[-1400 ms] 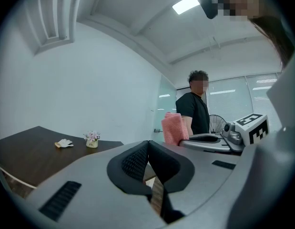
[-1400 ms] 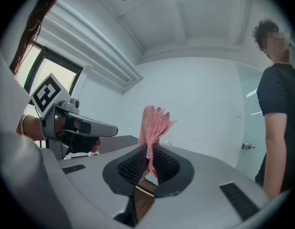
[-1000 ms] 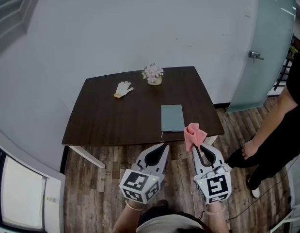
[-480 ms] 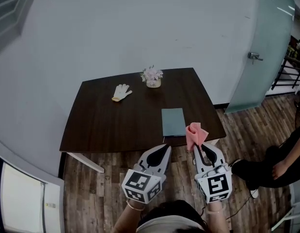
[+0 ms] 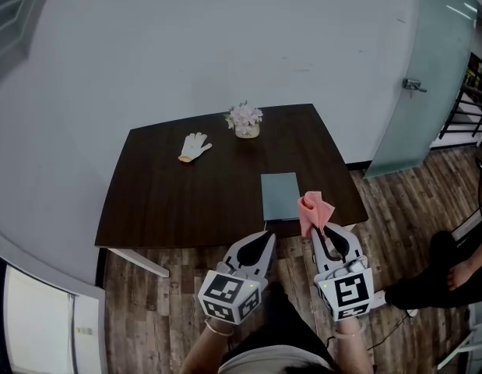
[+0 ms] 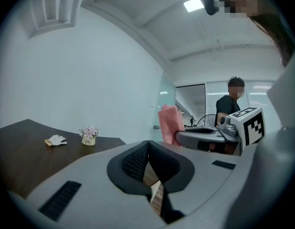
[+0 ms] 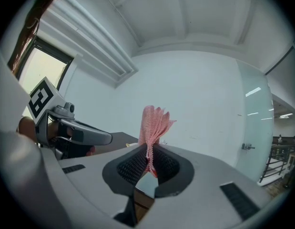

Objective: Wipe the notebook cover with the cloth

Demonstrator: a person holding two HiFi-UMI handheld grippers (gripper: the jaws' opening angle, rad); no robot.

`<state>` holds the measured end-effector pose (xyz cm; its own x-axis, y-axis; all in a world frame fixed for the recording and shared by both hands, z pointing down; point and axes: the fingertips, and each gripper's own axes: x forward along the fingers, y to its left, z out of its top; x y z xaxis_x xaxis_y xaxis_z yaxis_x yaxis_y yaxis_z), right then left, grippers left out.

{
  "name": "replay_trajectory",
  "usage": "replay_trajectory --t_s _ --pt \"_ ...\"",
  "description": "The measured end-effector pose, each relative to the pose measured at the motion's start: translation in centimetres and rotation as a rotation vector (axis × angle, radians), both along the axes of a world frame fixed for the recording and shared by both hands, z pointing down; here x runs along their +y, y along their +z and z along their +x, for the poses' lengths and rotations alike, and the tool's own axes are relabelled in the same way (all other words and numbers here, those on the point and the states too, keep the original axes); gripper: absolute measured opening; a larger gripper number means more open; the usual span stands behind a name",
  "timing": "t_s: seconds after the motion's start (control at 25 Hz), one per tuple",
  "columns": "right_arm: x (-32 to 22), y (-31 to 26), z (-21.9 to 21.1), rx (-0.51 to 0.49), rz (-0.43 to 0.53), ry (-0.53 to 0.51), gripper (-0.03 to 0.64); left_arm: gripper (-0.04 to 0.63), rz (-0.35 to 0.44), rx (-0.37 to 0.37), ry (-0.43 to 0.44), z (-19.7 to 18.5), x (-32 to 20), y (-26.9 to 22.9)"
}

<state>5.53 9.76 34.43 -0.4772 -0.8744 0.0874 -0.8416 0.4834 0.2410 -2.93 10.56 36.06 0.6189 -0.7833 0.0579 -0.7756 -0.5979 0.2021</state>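
A grey-green notebook [image 5: 280, 195] lies flat near the front right edge of the dark table [image 5: 186, 193]. My right gripper [image 5: 324, 234] is shut on a pink cloth [image 5: 313, 212], which stands bunched above the jaw tips [image 7: 154, 125], just in front of the table's front edge and to the right of the notebook. My left gripper [image 5: 261, 244] hovers in front of the table edge, below the notebook, jaws closed with nothing between them [image 6: 147, 151]. The pink cloth [image 6: 170, 123] also shows to the right in the left gripper view.
A white glove [image 5: 194, 146] lies at the back left of the table, and a small pot of flowers [image 5: 245, 120] stands at the back middle. A person [image 5: 451, 275] is low at the right on the wooden floor. A glass door [image 5: 427, 68] stands at the right.
Both grippers and the cloth have held almost still. The person at the right has dropped lower and further right.
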Motion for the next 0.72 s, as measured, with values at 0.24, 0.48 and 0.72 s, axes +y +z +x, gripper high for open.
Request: replay_trajectory --t_s 0.24,0.48,0.72 --pt "-4.5 0.7 0.3 0.015 -0.026 -0.010 0.028 0.020 -0.015 0.015 -0.016 0.3 -4.3 0.9" --pt "-8.8 2.1 0.2 0.020 -0.046 -0.033 0.028 0.020 -0.025 0.015 -0.033 0.6 -8.3 2.4" --pt "-14.0 3.1 0.2 0.039 -0.071 -0.059 0.029 0.020 -0.056 0.026 -0.045 1.0 -12.9 4.2"
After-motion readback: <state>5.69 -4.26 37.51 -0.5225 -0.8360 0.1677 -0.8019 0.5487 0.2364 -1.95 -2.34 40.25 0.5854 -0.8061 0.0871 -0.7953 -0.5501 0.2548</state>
